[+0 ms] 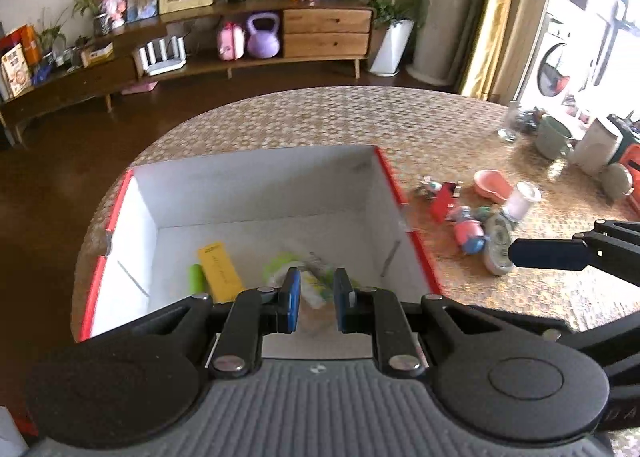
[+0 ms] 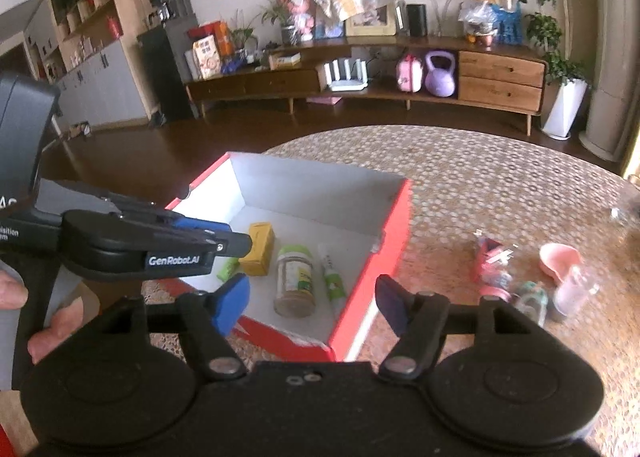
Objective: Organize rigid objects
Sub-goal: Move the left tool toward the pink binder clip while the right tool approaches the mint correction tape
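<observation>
A red box with a white inside (image 1: 256, 185) (image 2: 394, 217) stands on the round table. In it lie a yellow carton (image 2: 261, 248) (image 1: 219, 269), a green stick (image 1: 196, 277), a glass jar with a green lid (image 2: 295, 281) and a white-green tube (image 2: 332, 277). My left gripper (image 1: 317, 299) hangs over the box, jaws a little apart, nothing between them; it shows from the side in the right wrist view (image 2: 240, 243). My right gripper (image 2: 314, 307) is open and empty above the box's near right corner. Loose small toys (image 1: 470, 231) (image 2: 496, 269) lie right of the box.
On the table right of the box are a pink dish (image 1: 491, 185), a small clear bottle (image 1: 520, 201), a tape roll (image 1: 498, 245), a glass (image 1: 510, 123), a green mug (image 1: 552, 137) and a white jar (image 1: 598, 149). A low wooden sideboard (image 2: 500, 77) stands behind.
</observation>
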A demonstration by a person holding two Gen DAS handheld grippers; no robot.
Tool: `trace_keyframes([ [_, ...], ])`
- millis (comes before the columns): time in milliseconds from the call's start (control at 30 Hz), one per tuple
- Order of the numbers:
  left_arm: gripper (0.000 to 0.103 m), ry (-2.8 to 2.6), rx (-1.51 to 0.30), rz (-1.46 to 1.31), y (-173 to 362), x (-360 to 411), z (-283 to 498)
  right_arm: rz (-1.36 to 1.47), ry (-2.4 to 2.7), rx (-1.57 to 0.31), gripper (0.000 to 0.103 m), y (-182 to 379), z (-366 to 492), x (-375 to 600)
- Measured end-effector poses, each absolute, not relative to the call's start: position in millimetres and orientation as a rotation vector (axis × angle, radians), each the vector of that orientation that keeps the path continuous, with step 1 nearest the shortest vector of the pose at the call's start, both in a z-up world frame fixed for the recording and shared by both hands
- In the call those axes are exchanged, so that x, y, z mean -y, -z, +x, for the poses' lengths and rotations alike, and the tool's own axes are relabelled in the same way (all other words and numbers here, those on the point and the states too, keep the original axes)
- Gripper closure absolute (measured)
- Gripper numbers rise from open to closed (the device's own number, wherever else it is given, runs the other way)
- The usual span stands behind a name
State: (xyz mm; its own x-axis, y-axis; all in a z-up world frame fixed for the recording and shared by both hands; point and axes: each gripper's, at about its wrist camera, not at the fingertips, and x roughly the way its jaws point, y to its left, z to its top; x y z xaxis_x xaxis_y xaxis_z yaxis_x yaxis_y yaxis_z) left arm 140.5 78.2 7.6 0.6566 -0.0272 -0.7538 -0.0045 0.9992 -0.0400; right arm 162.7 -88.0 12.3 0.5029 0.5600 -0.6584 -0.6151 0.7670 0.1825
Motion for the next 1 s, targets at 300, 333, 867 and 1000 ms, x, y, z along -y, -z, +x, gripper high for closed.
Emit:
trace_keyframes([
  [300,0.086,0.090,-0.805,-0.030,-4.3,-25.8,129.5,-0.078,-0.627,-0.717,0.023,-3.9,144.0,160.4],
  [333,0.086,0.096,-0.805,-0.036,-2.9,-21.0,130.0,-0.085,-0.614,-0.709,0.023,-2.1,142.3,166.6],
  [867,0.029,0.148,-0.782,-0.056,30.8,54.0,166.3,-0.107,-0.518,-0.706,0.021,38.1,156.4,223.7],
  [1000,0.021,0.128,-0.788,-0.063,40.6,65.1,185.5,-0.117,-0.512,-0.712,0.021,49.2,166.2,230.3],
])
